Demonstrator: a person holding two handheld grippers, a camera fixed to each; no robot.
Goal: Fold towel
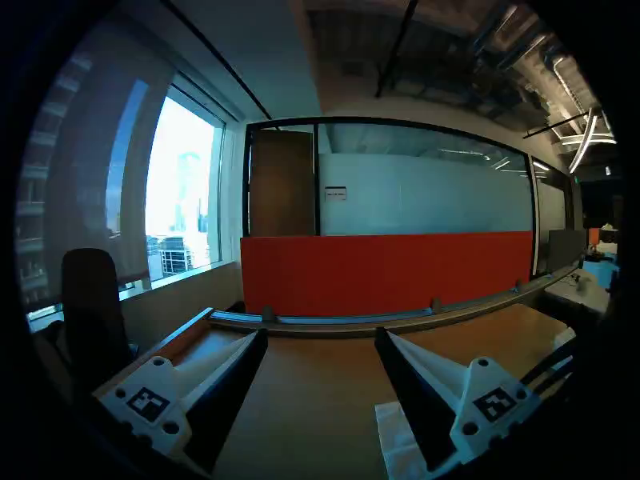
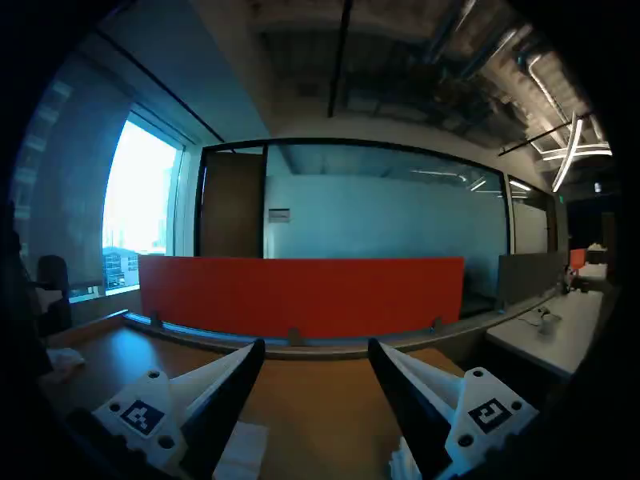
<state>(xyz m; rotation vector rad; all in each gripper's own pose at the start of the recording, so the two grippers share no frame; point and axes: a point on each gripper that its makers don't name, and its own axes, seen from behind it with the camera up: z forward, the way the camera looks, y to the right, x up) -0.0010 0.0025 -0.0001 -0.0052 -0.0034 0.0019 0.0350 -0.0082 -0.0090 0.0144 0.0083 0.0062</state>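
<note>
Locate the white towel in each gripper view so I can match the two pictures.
Left gripper view: white towel at the bottom edge, right of centre, on the wooden desk.
Right gripper view: white towel at the bottom edge, left of centre.
Shared landmark: the red divider panel behind the desk.

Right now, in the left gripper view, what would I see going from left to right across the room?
Dark chair → bright window → brown door → small wall sign → ceiling lamp.
</note>
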